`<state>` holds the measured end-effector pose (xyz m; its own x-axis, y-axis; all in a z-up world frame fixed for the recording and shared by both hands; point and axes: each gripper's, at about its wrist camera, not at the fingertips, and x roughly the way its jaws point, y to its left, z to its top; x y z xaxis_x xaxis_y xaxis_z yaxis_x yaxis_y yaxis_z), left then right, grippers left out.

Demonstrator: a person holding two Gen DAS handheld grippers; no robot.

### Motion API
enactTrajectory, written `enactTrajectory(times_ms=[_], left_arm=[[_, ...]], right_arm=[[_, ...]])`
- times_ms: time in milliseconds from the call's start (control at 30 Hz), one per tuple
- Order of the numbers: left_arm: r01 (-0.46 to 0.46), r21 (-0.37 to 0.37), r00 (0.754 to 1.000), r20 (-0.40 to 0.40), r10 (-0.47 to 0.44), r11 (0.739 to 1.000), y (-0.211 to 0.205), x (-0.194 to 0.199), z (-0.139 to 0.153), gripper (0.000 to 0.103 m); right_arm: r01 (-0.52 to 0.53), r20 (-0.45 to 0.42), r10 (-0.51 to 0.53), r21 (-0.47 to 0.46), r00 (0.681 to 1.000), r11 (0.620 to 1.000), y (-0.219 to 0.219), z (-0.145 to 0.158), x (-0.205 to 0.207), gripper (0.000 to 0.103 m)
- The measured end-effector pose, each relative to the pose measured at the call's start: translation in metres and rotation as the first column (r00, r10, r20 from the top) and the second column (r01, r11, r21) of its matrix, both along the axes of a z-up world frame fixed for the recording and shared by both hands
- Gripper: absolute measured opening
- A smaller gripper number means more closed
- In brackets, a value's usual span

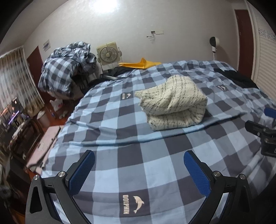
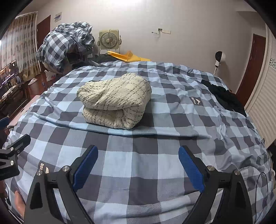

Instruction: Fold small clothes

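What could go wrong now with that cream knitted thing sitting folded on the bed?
The cream sweater sits as a thick, rounded bundle, so its top layer might slump open. It rests on a loose folded edge of the checked bedsheet; a tug there could shift it. Both the left gripper and the right gripper have their jaws open and apart from it, so nothing steadies it.

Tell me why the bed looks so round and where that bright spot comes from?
Left wrist view: the fisheye lens bends the bed into a bulge, and glare washes out the wall up top. Right wrist view: same bulging, black corners, softer glare.
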<state>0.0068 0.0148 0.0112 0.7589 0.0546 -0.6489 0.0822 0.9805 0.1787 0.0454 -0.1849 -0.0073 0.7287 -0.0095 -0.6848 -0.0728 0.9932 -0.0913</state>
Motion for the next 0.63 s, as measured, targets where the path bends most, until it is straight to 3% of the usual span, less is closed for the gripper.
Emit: enactTrajectory(times_ms=[400,633], left_arm=[[0.001,-0.031,1.000,-0.007,-0.001,1.000,0.0013,-0.0005,-0.0001,0.103],[-0.030,-0.092,0.999,-0.032,0.027,0.995,0.0090,0.0017,-0.0012,0.103]], right_arm=[[0.005,-0.006,-0.005,-0.001,1.000,1.000,0.0013,-0.0028,-0.0010,0.092],[0.005,-0.010,-0.005,-0.001,1.000,1.000,0.0024,-0.0044,-0.0026,0.092]])
